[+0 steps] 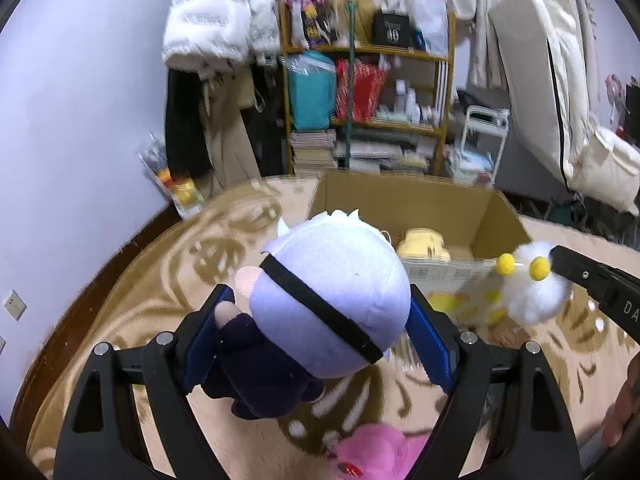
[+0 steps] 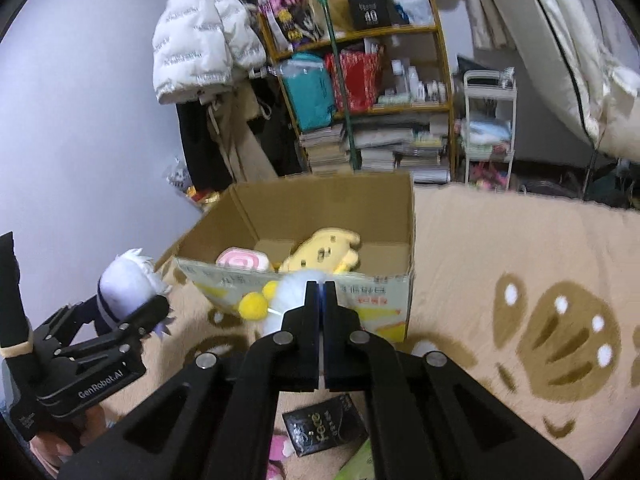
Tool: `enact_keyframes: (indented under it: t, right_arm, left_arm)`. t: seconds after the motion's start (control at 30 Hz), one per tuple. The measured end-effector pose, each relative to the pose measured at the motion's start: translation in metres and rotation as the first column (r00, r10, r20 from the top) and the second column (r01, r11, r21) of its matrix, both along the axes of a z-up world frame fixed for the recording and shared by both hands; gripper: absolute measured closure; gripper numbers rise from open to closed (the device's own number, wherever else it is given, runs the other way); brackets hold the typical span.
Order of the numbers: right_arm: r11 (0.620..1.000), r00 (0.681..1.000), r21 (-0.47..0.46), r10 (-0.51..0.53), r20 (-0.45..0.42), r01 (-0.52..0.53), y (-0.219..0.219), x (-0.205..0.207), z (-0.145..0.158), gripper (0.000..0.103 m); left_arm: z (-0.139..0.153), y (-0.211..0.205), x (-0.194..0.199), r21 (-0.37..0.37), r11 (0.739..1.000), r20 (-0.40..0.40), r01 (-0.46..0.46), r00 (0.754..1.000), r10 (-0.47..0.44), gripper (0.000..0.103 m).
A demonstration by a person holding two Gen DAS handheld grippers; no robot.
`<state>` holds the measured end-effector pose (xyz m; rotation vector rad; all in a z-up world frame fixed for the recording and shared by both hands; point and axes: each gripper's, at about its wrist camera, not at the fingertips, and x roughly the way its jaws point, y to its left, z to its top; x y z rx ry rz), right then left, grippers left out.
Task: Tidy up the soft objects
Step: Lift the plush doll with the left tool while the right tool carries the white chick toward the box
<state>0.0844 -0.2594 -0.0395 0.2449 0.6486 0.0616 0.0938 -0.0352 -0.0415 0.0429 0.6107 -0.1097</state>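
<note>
Left tool [image 1: 320, 320] clamped on pale-headed plush doll [image 1: 332, 304], held above the patterned rug [image 2: 520, 280]. Right tool [image 2: 319, 292] pinched shut on white fluffy toy [image 2: 288, 300], just before the near wall of cardboard box [image 2: 404, 216] holding yellow plush [image 2: 320, 252].

Under my tools a beige carpet [image 2: 500, 248] with brown patterns covers the floor. An open cardboard box [image 2: 404, 300] stands on it at the far side. Near me a black packet [image 2: 324, 424] and a pink plush toy [image 1: 376, 456] lie on the carpet.
</note>
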Motion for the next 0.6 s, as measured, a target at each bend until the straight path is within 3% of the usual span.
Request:
enact_keyframes:
  t: [0.1, 0.27, 0.6]
  right_arm:
    - [0.999, 0.998, -0.048, -0.011, 0.065, 0.014, 0.000, -0.004, 0.013, 0.101]
    - [0.998, 0.990, -0.053, -0.024, 0.136, 0.031, 0.000, -0.002, 0.029, 0.101]
    - [0.994, 0.981, -0.094, -0.033, 0.190, 0.052, 0.001, 0.017, 0.039, 0.101]
  left_arm:
    - [0.010, 0.002, -0.003, -0.013, 1.000, 0.045, -0.002, 0.999, 0.003, 0.020]
    - [0.021, -0.002, 0.002, -0.006, 1.000, 0.100, 0.002, 0.995, -0.002, 0.020]
    - [0.039, -0.017, 0.026, 0.031, 0.999, 0.165, 0.033, 0.986, -0.037, 0.020]
